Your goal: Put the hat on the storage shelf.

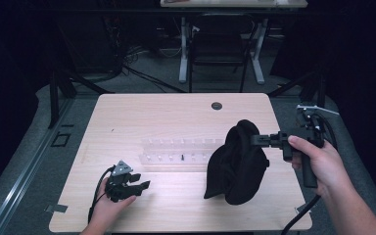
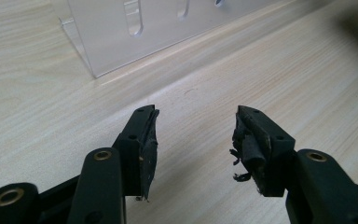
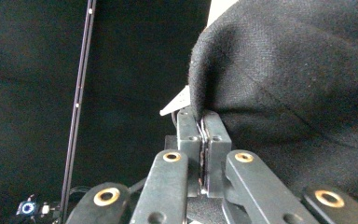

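Two tools: right tool (image 1: 255, 140) clenched on black cloth (image 1: 237, 164), left tool (image 1: 144, 186) released.

A pale wooden table (image 1: 176, 112) with rounded corners and a small dark round hole (image 1: 217, 105) near its far edge is standing on a grey floor (image 1: 152, 81). Beyond it, a dark chair (image 1: 219, 46) is sitting between the white legs (image 1: 183, 49) of a second table (image 1: 233, 3) at the back. Black cables (image 1: 137, 73) are trailing across the floor there. Darkness is swallowing both sides of the room, while light is falling mainly on the tabletop.
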Tool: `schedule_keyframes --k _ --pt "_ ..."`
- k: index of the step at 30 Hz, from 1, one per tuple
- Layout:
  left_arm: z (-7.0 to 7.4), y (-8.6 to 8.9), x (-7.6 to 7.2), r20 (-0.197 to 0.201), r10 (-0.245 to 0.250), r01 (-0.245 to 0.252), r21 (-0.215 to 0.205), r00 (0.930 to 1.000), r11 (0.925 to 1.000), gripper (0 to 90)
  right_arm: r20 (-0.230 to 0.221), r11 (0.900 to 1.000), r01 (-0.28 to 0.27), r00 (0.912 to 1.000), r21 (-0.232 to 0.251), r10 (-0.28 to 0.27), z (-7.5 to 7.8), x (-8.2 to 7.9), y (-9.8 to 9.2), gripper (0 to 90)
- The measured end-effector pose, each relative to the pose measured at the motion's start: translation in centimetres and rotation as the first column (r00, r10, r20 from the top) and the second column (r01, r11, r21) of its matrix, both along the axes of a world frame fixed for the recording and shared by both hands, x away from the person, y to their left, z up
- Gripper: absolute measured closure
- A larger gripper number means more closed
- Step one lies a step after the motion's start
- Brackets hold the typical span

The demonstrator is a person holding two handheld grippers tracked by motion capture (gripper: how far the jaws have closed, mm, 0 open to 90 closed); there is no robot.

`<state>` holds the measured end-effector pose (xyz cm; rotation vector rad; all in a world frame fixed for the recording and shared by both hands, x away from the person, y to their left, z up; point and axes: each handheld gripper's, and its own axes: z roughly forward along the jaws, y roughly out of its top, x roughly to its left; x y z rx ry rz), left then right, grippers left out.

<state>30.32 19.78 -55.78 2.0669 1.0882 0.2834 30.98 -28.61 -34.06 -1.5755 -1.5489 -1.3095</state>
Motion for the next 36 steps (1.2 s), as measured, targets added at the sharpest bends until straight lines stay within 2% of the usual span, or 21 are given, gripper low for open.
schedule_keyframes --k 16,31,33,36 --pt "0.0 0.0 0.0 -0.001 -0.002 0.002 0.001 1.0 1.0 48.8 0.059 1.0 0.006 0.9982 -0.017 -0.005 2.7 0.7 0.2 88.8" --pt "0.1 0.1 0.0 -0.001 -0.001 0.001 -0.005 1.0 1.0 48.9 0.089 1.0 0.009 0.996 -0.014 -0.007 4.1 3.1 1.5 88.8" --pt "0.0 0.0 0.0 0.017 0.017 -0.017 0.002 0.9997 0.9999 48.8 0.09 1.0 0.009 0.9959 -0.007 -0.008 4.2 3.4 1.8 88.8" --pt "0.0 0.0 0.0 0.016 0.016 -0.016 0.002 0.9997 0.9999 48.8 0.094 1.0 0.003 0.9956 -0.002 -0.003 4.4 3.9 2.3 88.8"
